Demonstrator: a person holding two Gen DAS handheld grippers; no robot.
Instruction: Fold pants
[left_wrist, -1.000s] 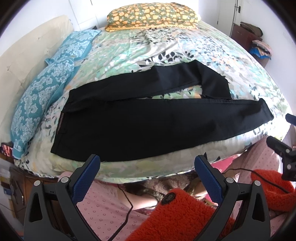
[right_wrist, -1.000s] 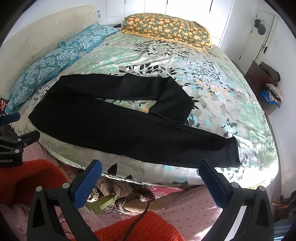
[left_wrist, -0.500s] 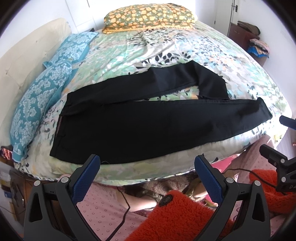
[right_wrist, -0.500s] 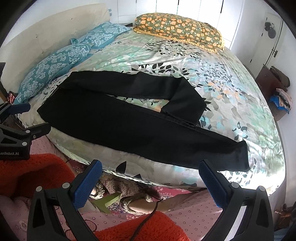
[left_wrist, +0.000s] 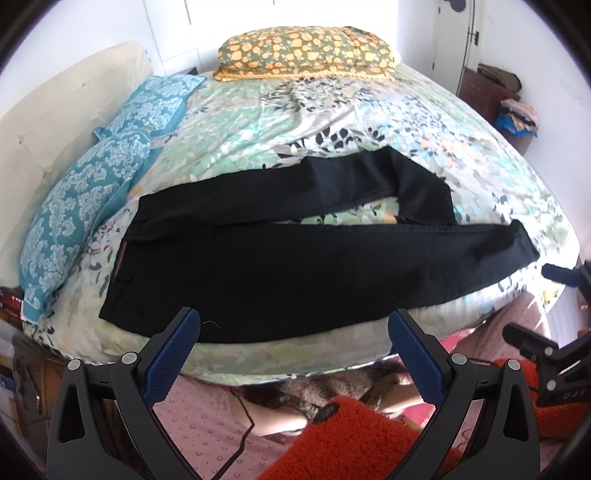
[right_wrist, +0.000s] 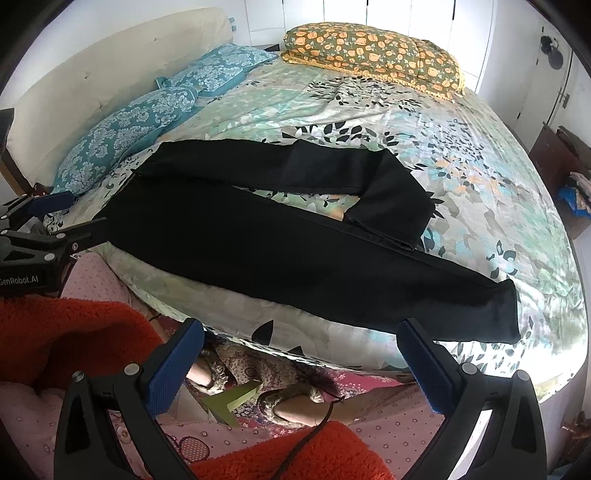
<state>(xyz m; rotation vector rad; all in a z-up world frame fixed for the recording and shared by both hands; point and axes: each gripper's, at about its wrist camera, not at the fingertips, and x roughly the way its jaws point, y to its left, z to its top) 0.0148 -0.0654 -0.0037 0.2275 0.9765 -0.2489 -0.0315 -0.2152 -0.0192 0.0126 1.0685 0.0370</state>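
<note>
Black pants (left_wrist: 280, 266) lie flat along the near edge of the bed, waist at the left, and also show in the right wrist view (right_wrist: 258, 236). The near leg runs straight to the right. The far leg is bent back so its cuff end (left_wrist: 424, 195) lies on the near leg. My left gripper (left_wrist: 293, 354) is open and empty, just short of the pants' near edge. My right gripper (right_wrist: 301, 363) is open and empty, off the bed edge below the near leg's cuff (right_wrist: 506, 314).
The bed has a floral cover (left_wrist: 332, 110). Two blue pillows (left_wrist: 81, 206) lie at the left by the cream headboard (right_wrist: 92, 74). An orange-flowered pillow (left_wrist: 306, 51) lies at the far side. A dresser with clothes (left_wrist: 509, 107) stands at the right.
Both grippers have moved forward toward the bed, so the pants look larger and nearer. The pants have not moved. Both grippers stay open.
</note>
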